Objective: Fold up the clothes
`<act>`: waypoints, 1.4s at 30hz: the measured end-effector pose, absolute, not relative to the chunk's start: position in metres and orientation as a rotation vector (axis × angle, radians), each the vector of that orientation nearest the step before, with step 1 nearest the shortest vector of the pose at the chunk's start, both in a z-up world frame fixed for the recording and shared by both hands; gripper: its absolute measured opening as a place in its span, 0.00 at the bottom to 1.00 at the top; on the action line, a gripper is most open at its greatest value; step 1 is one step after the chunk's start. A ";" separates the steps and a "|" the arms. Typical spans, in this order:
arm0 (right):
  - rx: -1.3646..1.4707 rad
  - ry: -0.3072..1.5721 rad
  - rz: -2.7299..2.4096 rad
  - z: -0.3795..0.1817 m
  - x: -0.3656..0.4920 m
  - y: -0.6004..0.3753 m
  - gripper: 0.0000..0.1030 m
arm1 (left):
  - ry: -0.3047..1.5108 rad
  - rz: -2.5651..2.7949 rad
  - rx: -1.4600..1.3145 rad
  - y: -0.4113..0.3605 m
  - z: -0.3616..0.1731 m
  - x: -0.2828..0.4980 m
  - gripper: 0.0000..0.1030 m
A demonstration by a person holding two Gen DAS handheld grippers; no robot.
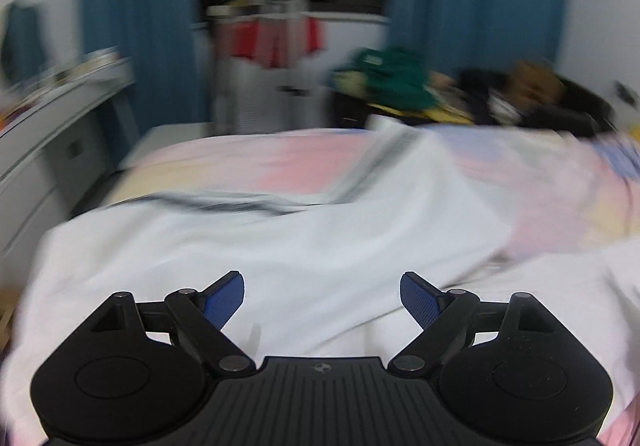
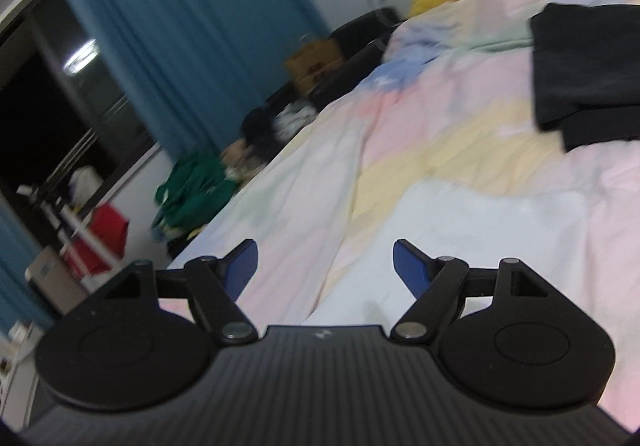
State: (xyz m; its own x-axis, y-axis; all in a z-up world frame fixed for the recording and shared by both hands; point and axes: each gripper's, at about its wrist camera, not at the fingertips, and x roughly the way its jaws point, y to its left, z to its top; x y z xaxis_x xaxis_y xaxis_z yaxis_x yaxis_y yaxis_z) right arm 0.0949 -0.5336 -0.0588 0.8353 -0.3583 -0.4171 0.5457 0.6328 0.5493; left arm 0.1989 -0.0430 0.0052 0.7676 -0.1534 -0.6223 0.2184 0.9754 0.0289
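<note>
Both the left tongs (image 1: 322, 296) and right tongs (image 2: 325, 266) hang released over the bed (image 2: 460, 118), a white garment (image 1: 280, 246) lying spread and rumpled, a black garment (image 2: 588, 74) folded beyond.

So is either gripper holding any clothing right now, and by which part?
Nothing is held. The left gripper has its jaws open above the white garment, and the right gripper has its jaws open over the pastel bedspread.
</note>
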 end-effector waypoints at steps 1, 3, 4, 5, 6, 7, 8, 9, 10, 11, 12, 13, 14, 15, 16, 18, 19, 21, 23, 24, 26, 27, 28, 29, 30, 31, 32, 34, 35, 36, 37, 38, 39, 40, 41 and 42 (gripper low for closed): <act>0.719 0.291 -0.512 -0.061 0.097 -0.533 0.75 | 0.670 -0.230 0.116 -0.067 0.000 0.212 0.84; 0.722 0.305 -0.496 -0.065 0.101 -0.530 0.75 | 0.673 -0.281 0.151 -0.114 -0.013 0.238 0.84; 0.723 0.309 -0.493 -0.067 0.103 -0.529 0.75 | 0.674 -0.299 0.169 -0.136 -0.021 0.251 0.84; 0.728 0.312 -0.491 -0.069 0.104 -0.528 0.75 | 0.677 -0.308 0.189 -0.155 -0.030 0.262 0.84; 0.733 0.313 -0.489 -0.071 0.105 -0.528 0.75 | 0.681 -0.322 0.217 -0.176 -0.039 0.273 0.84; 0.738 0.315 -0.488 -0.073 0.106 -0.528 0.75 | 0.684 -0.344 0.257 -0.198 -0.048 0.284 0.84; 0.743 0.316 -0.489 -0.076 0.108 -0.528 0.75 | 0.689 -0.361 0.305 -0.218 -0.060 0.294 0.84; 0.745 0.316 -0.490 -0.078 0.110 -0.529 0.75 | 0.697 -0.373 0.363 -0.237 -0.073 0.302 0.84; 0.745 0.318 -0.488 -0.080 0.111 -0.530 0.75 | 0.702 -0.378 0.417 -0.256 -0.085 0.310 0.84; 0.738 0.316 -0.488 -0.082 0.113 -0.530 0.75 | 0.703 -0.373 0.453 -0.271 -0.093 0.317 0.84; 0.731 0.314 -0.489 -0.084 0.114 -0.530 0.75 | 0.701 -0.367 0.471 -0.280 -0.101 0.323 0.85; 0.723 0.312 -0.491 -0.086 0.115 -0.530 0.75 | 0.698 -0.358 0.487 -0.290 -0.106 0.330 0.87; 0.719 0.317 -0.496 -0.090 0.118 -0.530 0.75 | 0.696 -0.343 0.508 -0.299 -0.113 0.336 0.88; 0.715 0.323 -0.502 -0.093 0.121 -0.530 0.76 | 0.695 -0.321 0.536 -0.308 -0.120 0.343 0.88; 0.712 0.330 -0.508 -0.097 0.123 -0.529 0.76 | 0.696 -0.295 0.569 -0.316 -0.127 0.351 0.88; 0.719 0.357 -0.508 -0.106 0.132 -0.528 0.76 | 0.700 -0.251 0.629 -0.328 -0.142 0.370 0.86; 0.723 0.367 -0.503 -0.110 0.136 -0.527 0.76 | 0.696 -0.247 0.641 -0.329 -0.145 0.374 0.82; 0.727 0.385 -0.490 -0.116 0.143 -0.523 0.76 | 0.686 -0.249 0.639 -0.331 -0.148 0.380 0.65; 0.713 0.387 -0.490 -0.118 0.147 -0.519 0.76 | 0.678 -0.236 0.630 -0.323 -0.139 0.385 0.28; 0.702 0.388 -0.495 -0.119 0.149 -0.517 0.76 | 0.675 -0.233 0.606 -0.316 -0.132 0.386 0.22; 0.690 0.393 -0.497 -0.121 0.152 -0.512 0.76 | 0.668 -0.237 0.509 -0.295 -0.108 0.386 0.16; 0.685 0.398 -0.494 -0.122 0.153 -0.510 0.76 | 0.658 -0.232 0.452 -0.281 -0.094 0.384 0.15; 0.680 0.404 -0.491 -0.122 0.154 -0.507 0.76 | 0.639 -0.221 0.386 -0.262 -0.077 0.382 0.15; 0.673 0.405 -0.483 -0.122 0.154 -0.504 0.76 | 0.620 -0.209 0.320 -0.243 -0.060 0.380 0.14; 0.665 0.406 -0.474 -0.121 0.154 -0.502 0.76 | 0.602 -0.194 0.256 -0.222 -0.045 0.377 0.14; 0.658 0.407 -0.465 -0.120 0.153 -0.499 0.76 | 0.590 -0.175 0.191 -0.197 -0.033 0.372 0.14; 0.648 0.404 -0.450 -0.118 0.153 -0.496 0.76 | 0.583 -0.158 0.120 -0.169 -0.022 0.366 0.14; 0.621 0.398 -0.424 -0.114 0.153 -0.488 0.76 | 0.581 -0.112 0.012 -0.116 -0.012 0.349 0.14; 0.604 0.395 -0.413 -0.112 0.153 -0.484 0.76 | 0.583 -0.085 -0.036 -0.090 -0.011 0.338 0.14; 0.593 0.396 -0.397 -0.112 0.153 -0.479 0.76 | 0.590 -0.058 -0.074 -0.068 -0.012 0.328 0.14; 0.583 0.396 -0.380 -0.111 0.154 -0.475 0.76 | 0.604 -0.034 -0.097 -0.047 -0.014 0.320 0.14; 0.574 0.397 -0.363 -0.111 0.154 -0.471 0.76 | 0.622 -0.011 -0.120 -0.027 -0.019 0.311 0.14; 0.571 0.402 -0.337 -0.111 0.155 -0.466 0.76 | 0.638 0.014 -0.146 -0.008 -0.024 0.304 0.13; 0.569 0.411 -0.306 -0.113 0.156 -0.461 0.76 | 0.655 0.038 -0.172 0.011 -0.029 0.297 0.10; 0.554 0.421 -0.272 -0.113 0.157 -0.454 0.76 | 0.671 0.056 -0.203 0.029 -0.034 0.289 0.10; 0.537 0.431 -0.238 -0.114 0.159 -0.447 0.76 | 0.687 0.067 -0.238 0.045 -0.037 0.280 0.10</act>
State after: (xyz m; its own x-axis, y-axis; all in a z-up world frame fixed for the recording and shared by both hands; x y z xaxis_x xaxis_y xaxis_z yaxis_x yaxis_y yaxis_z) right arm 0.1588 -0.4471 -0.1141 0.8840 -0.1066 -0.4551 0.3281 0.8351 0.4416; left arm 0.2796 0.0453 -0.0374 0.7722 -0.0171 -0.6352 -0.1394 0.9707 -0.1956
